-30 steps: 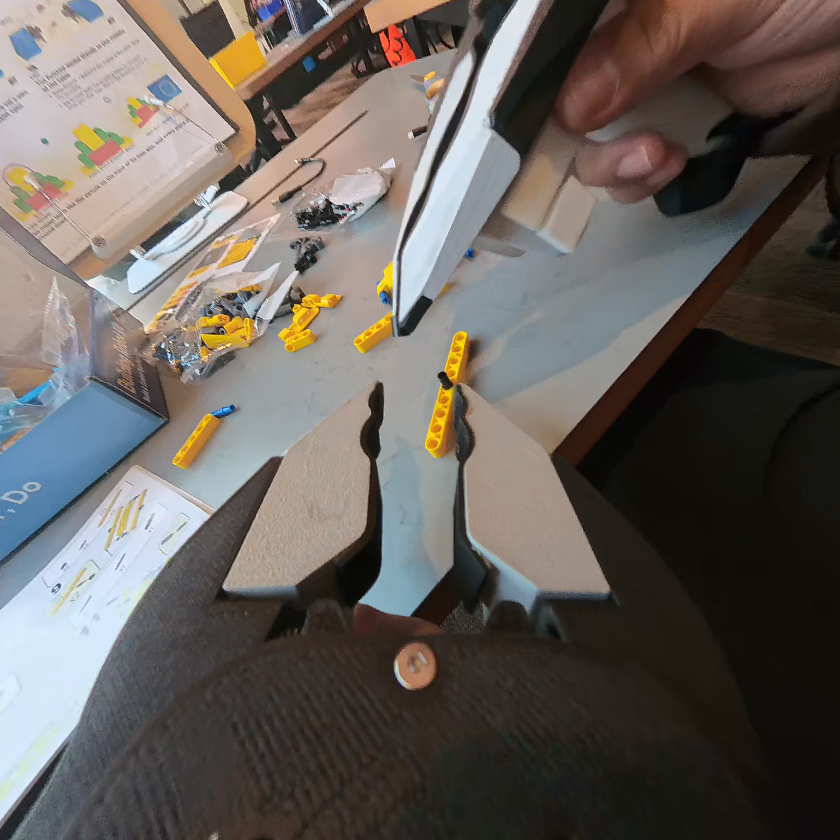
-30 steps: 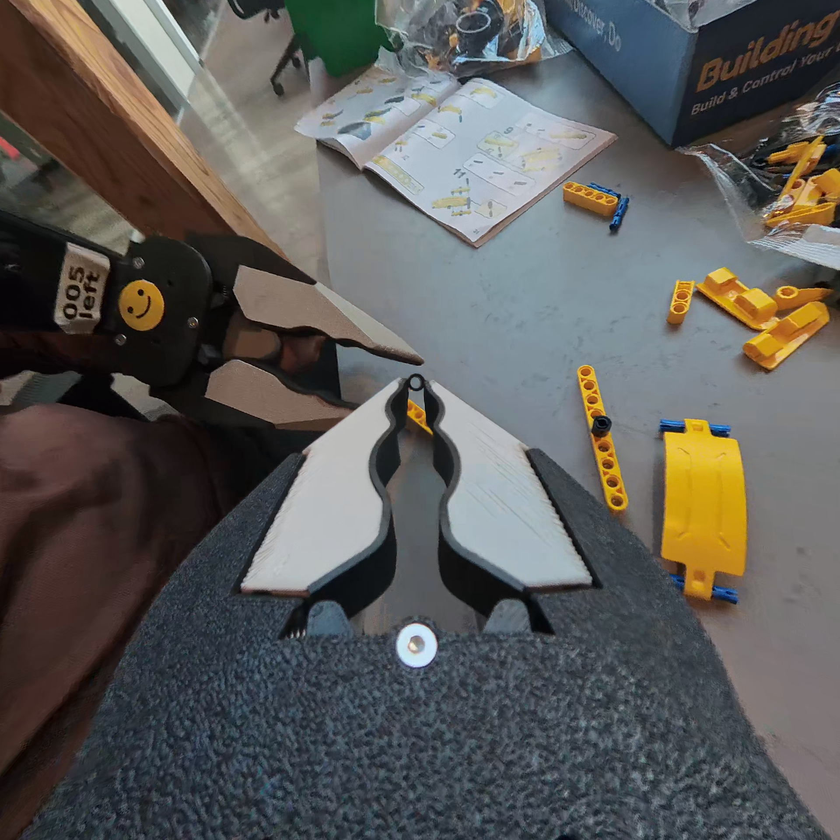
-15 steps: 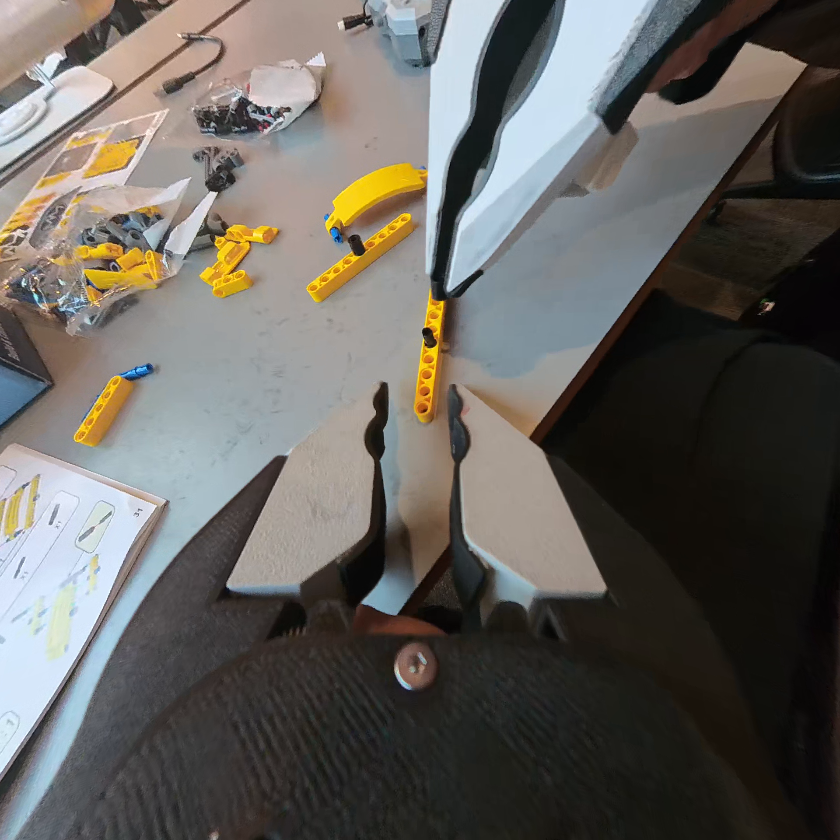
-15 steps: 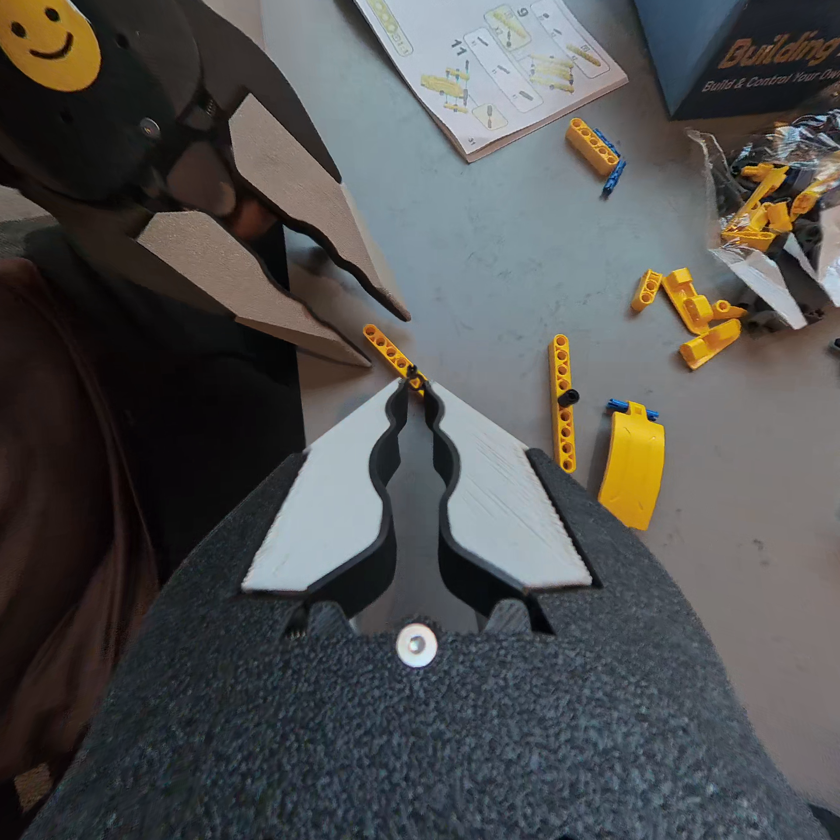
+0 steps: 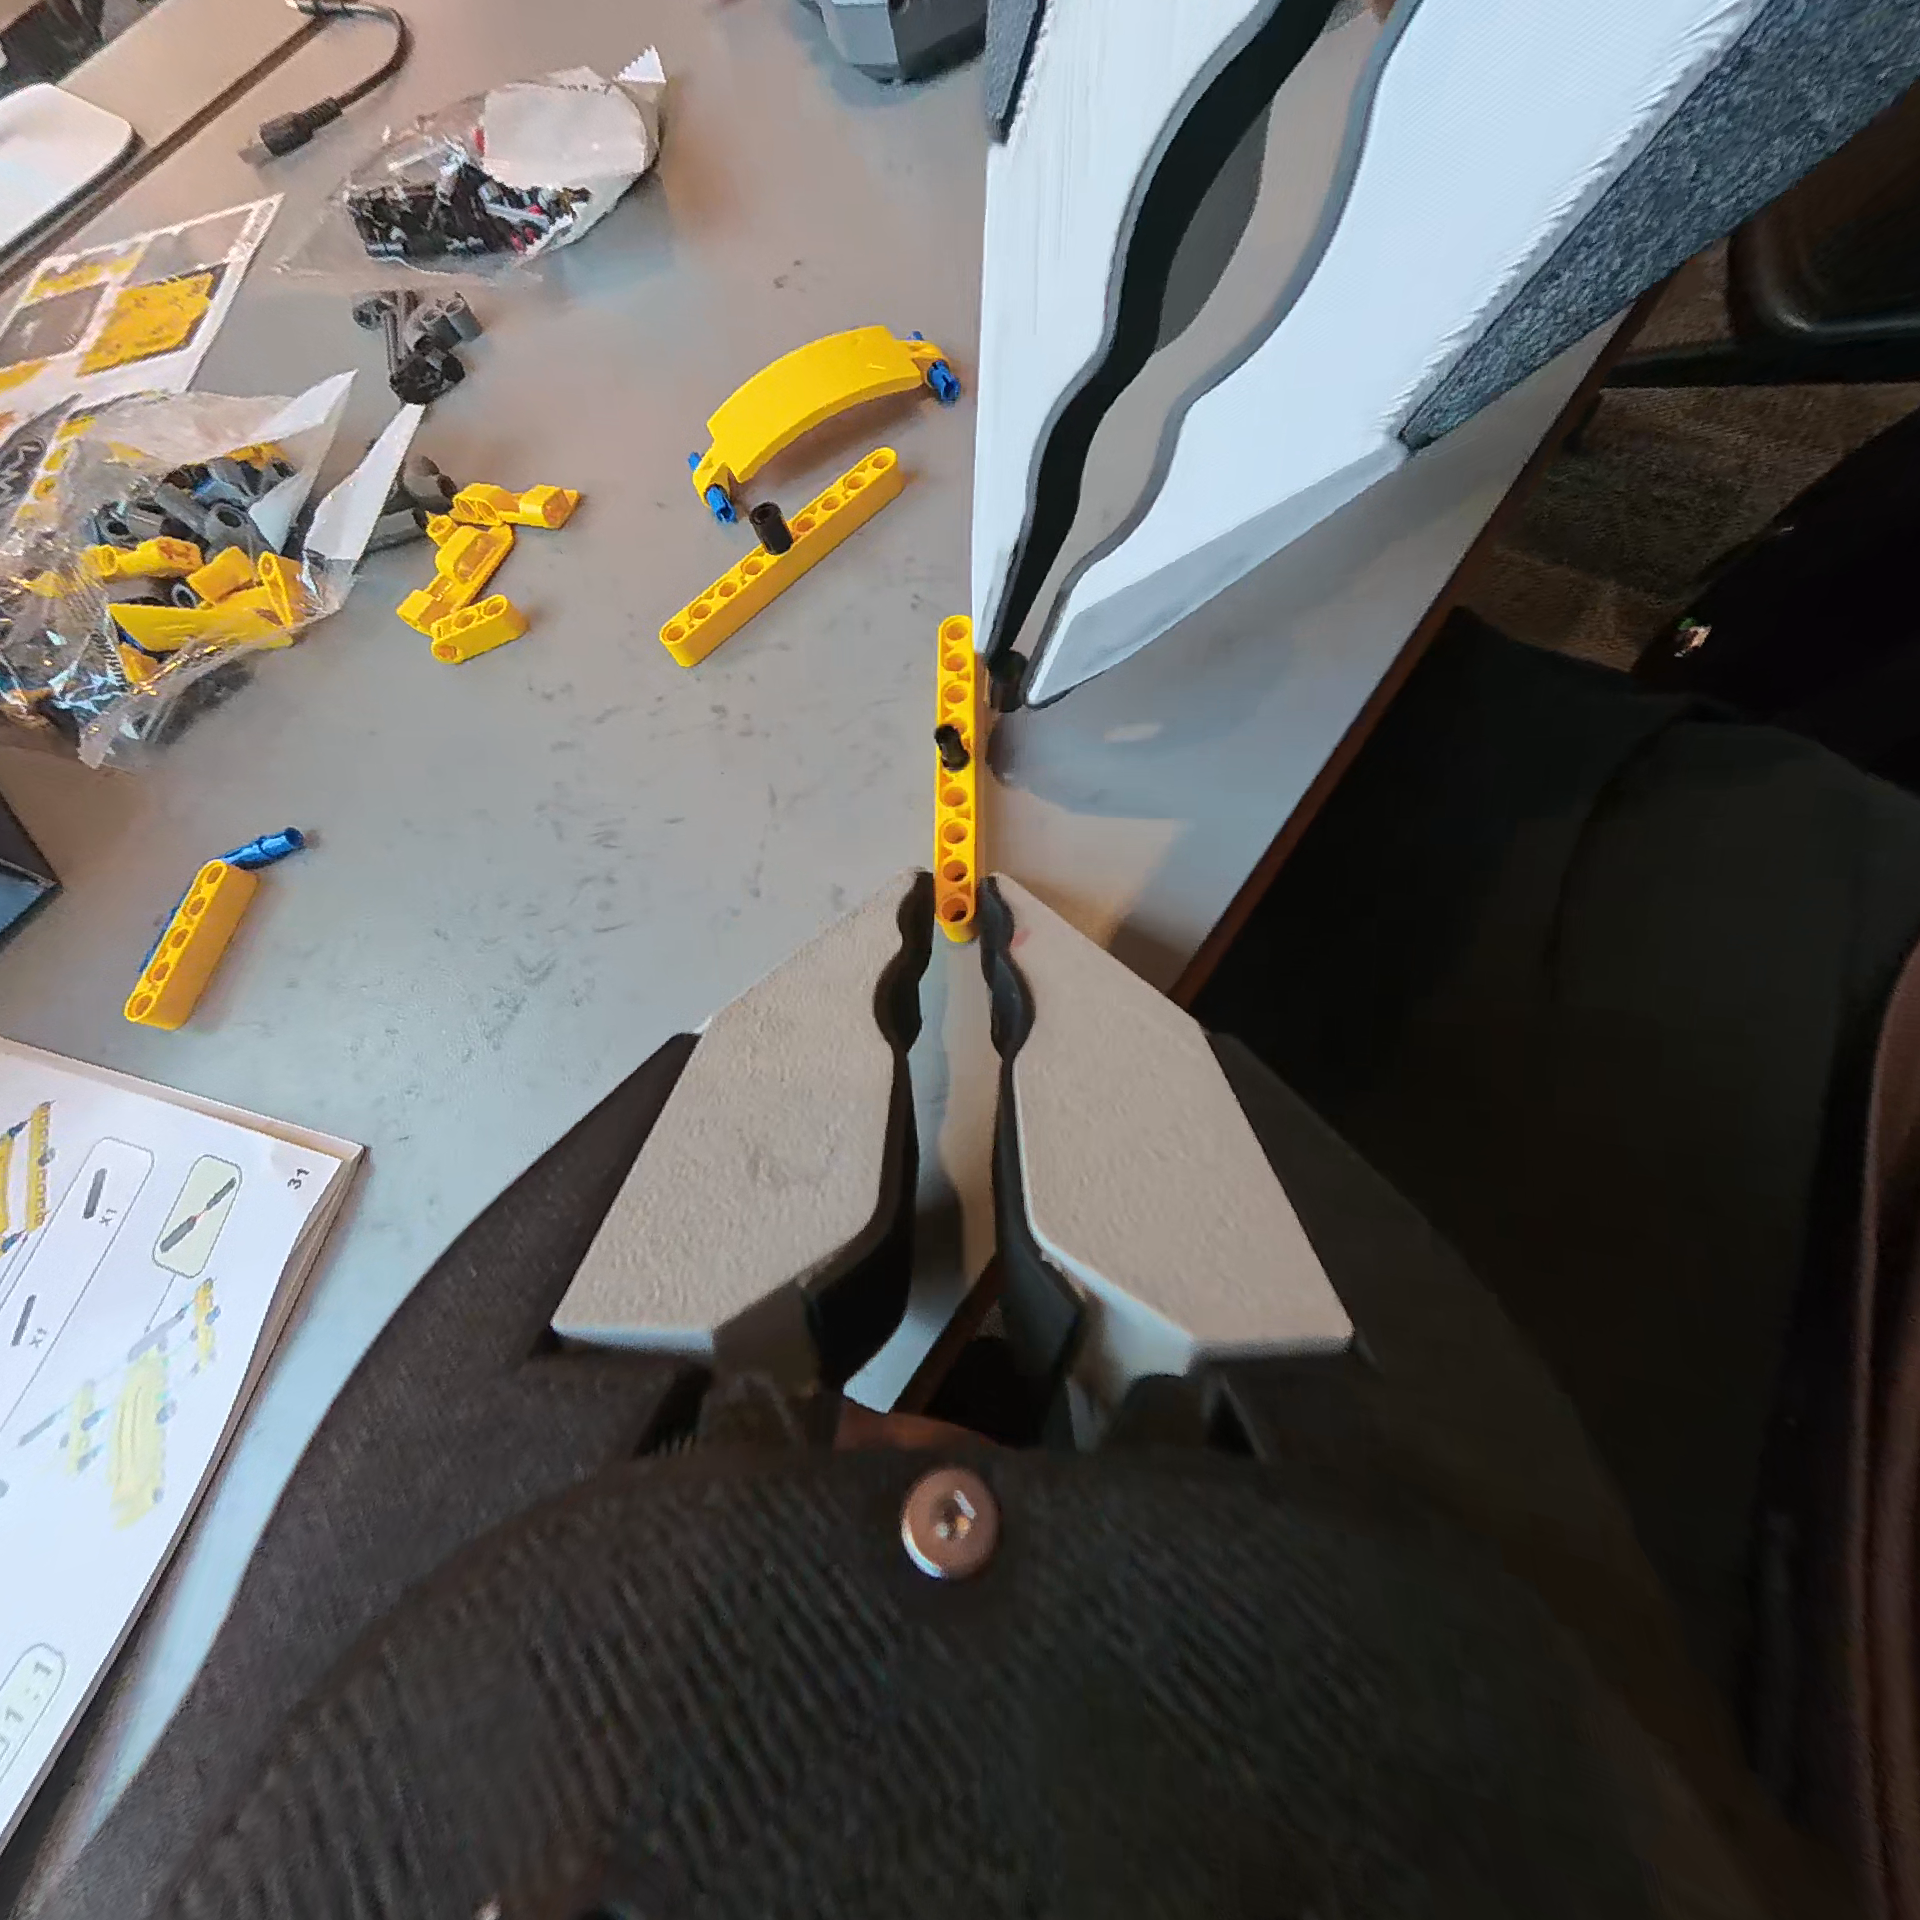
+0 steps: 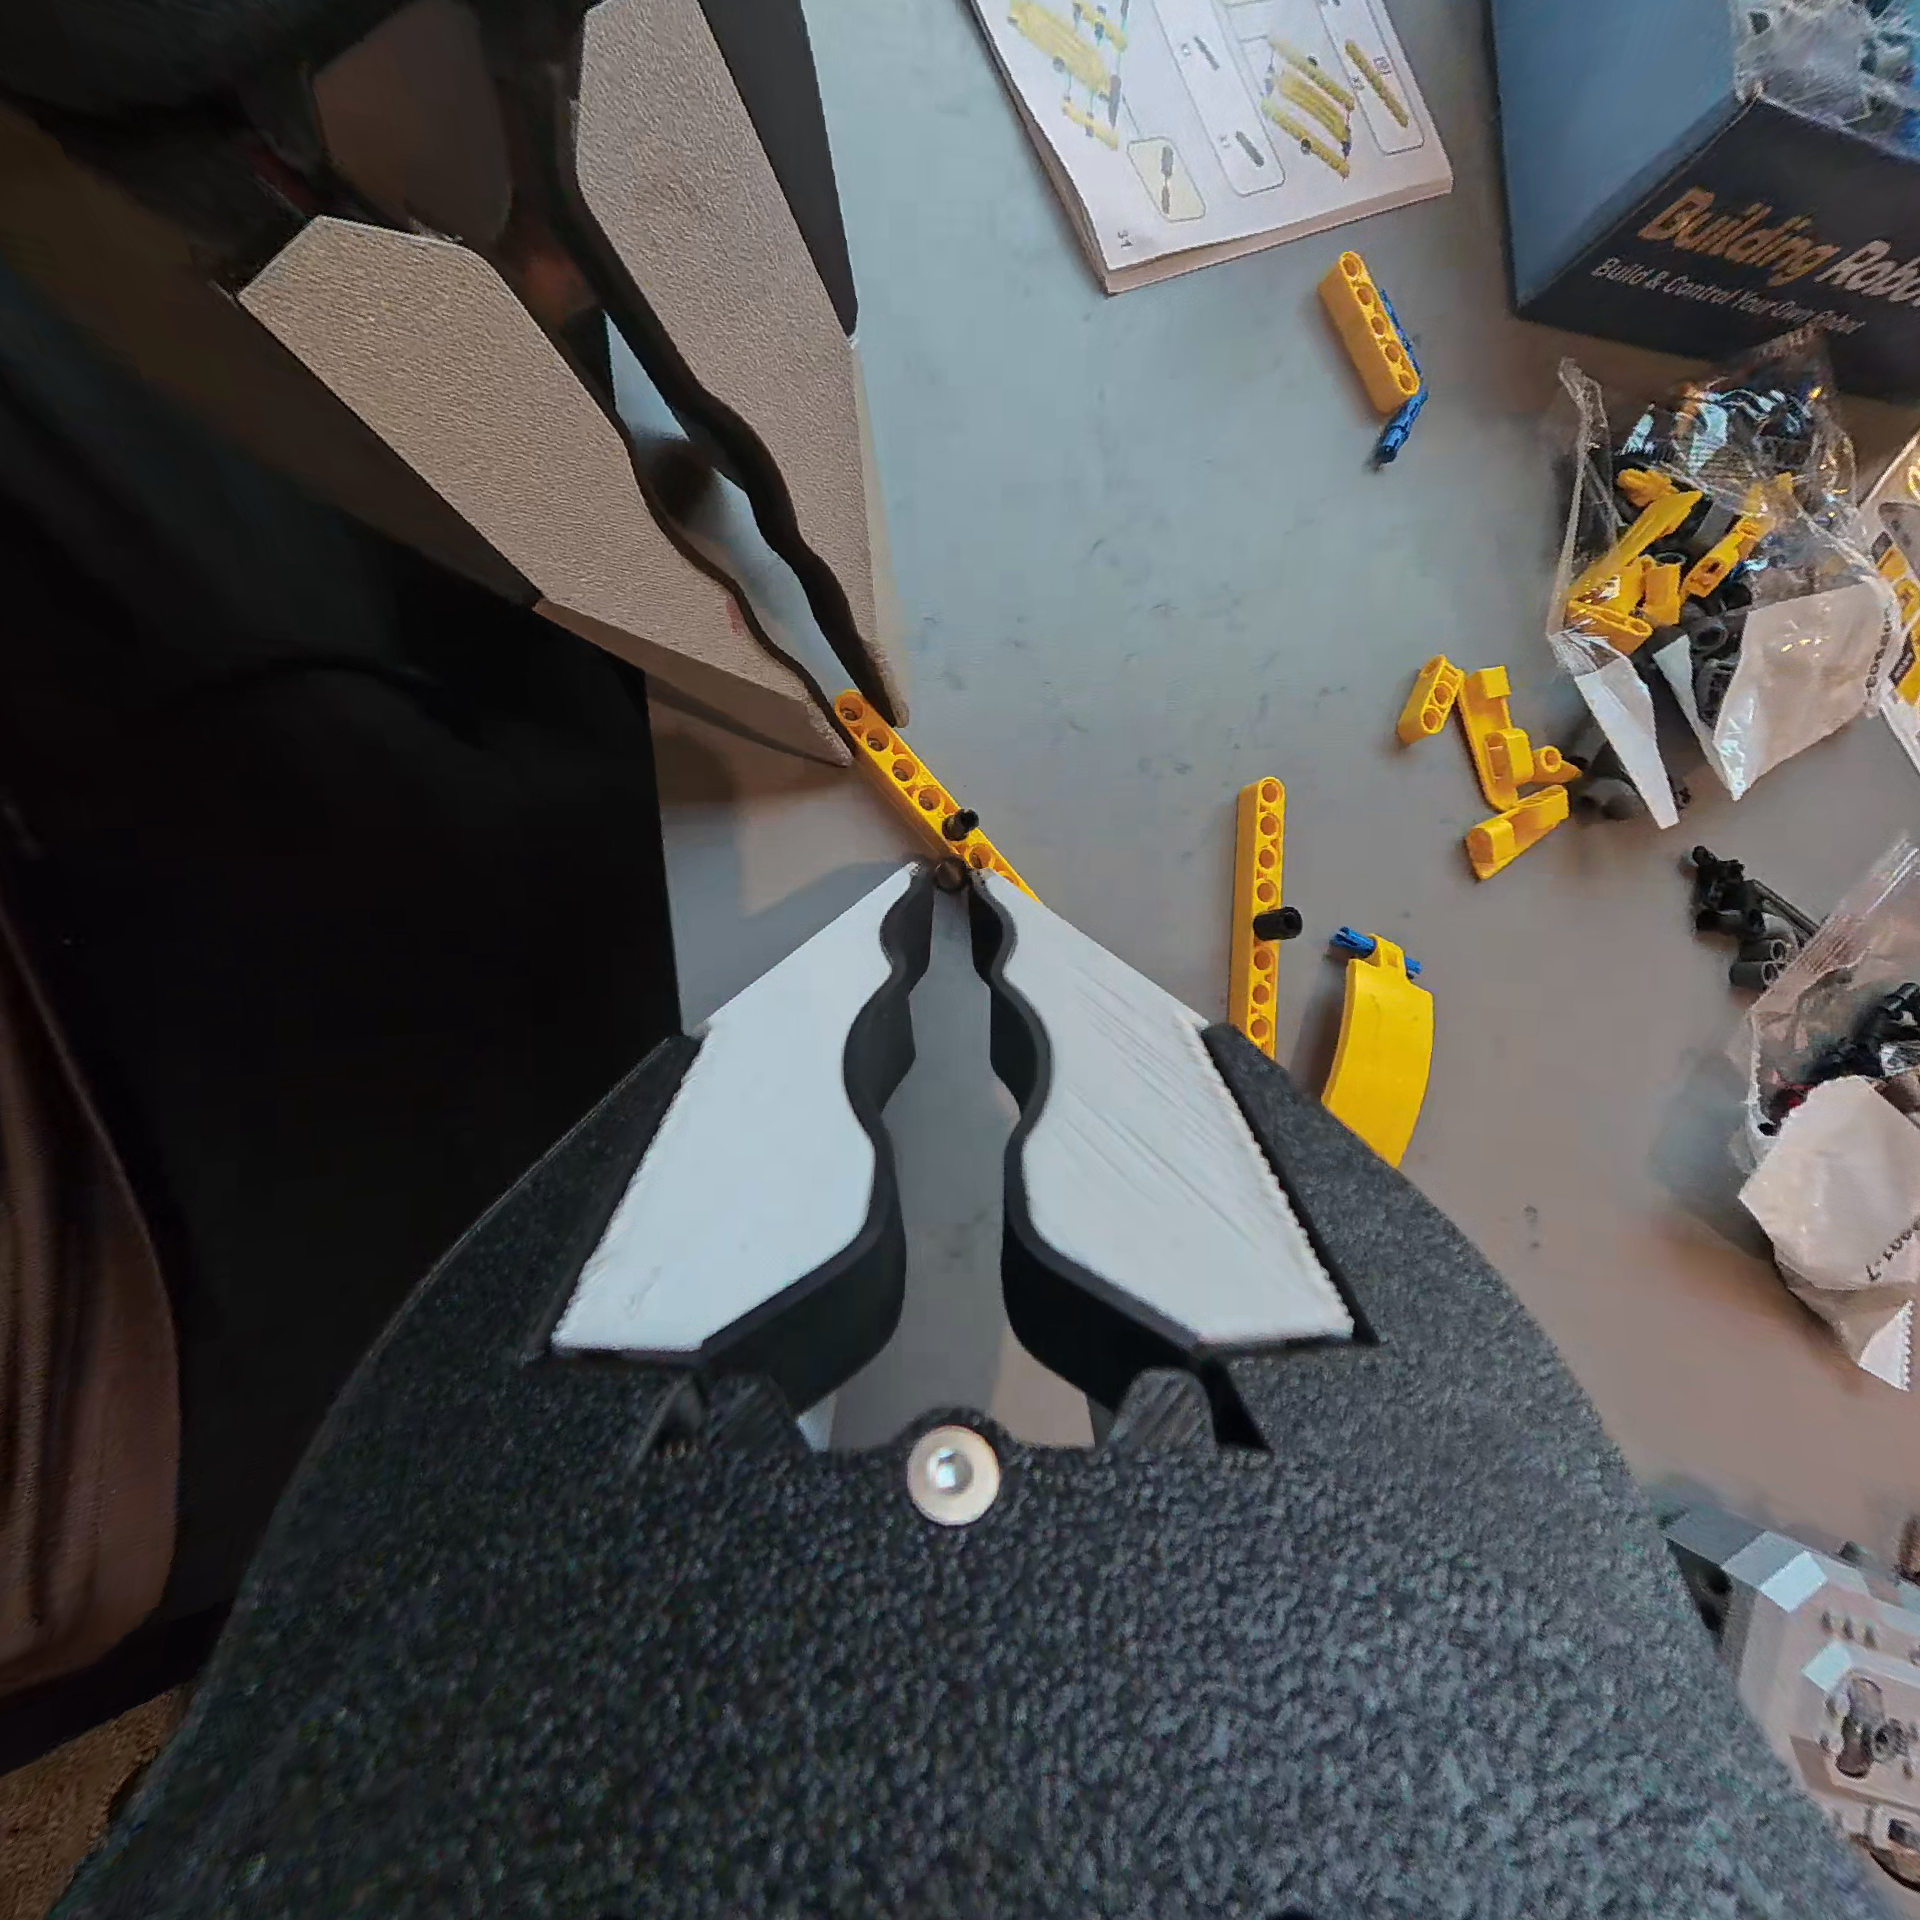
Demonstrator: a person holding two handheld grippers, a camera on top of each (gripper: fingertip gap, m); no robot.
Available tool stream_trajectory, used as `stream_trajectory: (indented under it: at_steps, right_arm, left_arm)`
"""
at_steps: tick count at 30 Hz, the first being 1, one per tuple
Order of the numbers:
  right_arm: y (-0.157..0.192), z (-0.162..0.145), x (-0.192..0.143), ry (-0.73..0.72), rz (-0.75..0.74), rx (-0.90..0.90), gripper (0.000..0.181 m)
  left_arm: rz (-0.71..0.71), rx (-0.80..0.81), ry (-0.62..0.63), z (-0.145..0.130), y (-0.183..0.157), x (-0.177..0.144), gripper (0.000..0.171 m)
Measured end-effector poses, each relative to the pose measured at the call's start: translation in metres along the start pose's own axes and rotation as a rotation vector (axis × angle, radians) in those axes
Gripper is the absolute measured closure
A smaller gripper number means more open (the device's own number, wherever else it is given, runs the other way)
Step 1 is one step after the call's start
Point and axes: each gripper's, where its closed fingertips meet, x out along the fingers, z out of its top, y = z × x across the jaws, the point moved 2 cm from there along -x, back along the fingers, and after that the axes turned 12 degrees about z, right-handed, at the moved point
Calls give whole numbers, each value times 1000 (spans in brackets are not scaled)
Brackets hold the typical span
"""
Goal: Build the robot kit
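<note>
A long yellow holed beam (image 5: pixel 956 821) lies near the edge of the grey table (image 5: pixel 582 790), with a black pin (image 5: pixel 948 743) standing in a middle hole. My left gripper (image 5: pixel 954 891), grey-fingered, is shut on the beam's near end. My right gripper (image 6: pixel 951 875), white-fingered, is shut on a second small black pin (image 6: pixel 948 871) and holds it against the beam (image 6: pixel 914 790) close to the seated pin (image 6: pixel 961 821). The left wrist view shows the right gripper (image 5: pixel 1013 691) coming down from the upper right, its pin (image 5: pixel 1004 665) beside the beam's far end.
Another yellow beam with a black pin (image 5: pixel 779 556) and a curved yellow panel (image 5: pixel 821 400) lie beyond. Loose yellow pieces (image 5: pixel 468 571), bags of parts (image 5: pixel 156 561), a short beam with a blue pin (image 5: pixel 187 940), an instruction booklet (image 5: pixel 135 1247) and a dark blue box (image 6: pixel 1704 187) crowd the table. The table edge (image 5: pixel 1299 831) runs just right. Some 4 centimeters of space lies between my two pairs of fingers.
My left gripper has narrowed and closed on the beam's near end. My right gripper has come down with its black pin to the beam.
</note>
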Motion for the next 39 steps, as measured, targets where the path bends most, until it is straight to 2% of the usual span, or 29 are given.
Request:
stream_trajectory:
  at_steps: [10,12,15,24,29,36,39]
  right_arm:
    - [2,-1,4,-17,33,27,175]
    - [2,0,5,-21,34,28,175]
    - [2,0,6,-23,41,36,175]
    - [3,1,5,-34,46,41,175]
    - [2,2,4,-44,45,44,175]
    - [2,1,4,-42,44,45,175]
    - [3,2,4,-46,51,47,175]
  left_arm:
    - [-55,22,61,-5,2,-7,166]
    - [-27,47,77,-6,6,-8,166]
    - [36,100,85,-6,13,-8,150]
    - [47,155,106,3,5,-16,117]
    - [81,184,66,16,2,-22,115]
    - [89,176,80,11,5,-19,114]
    - [83,166,83,7,7,-16,128]
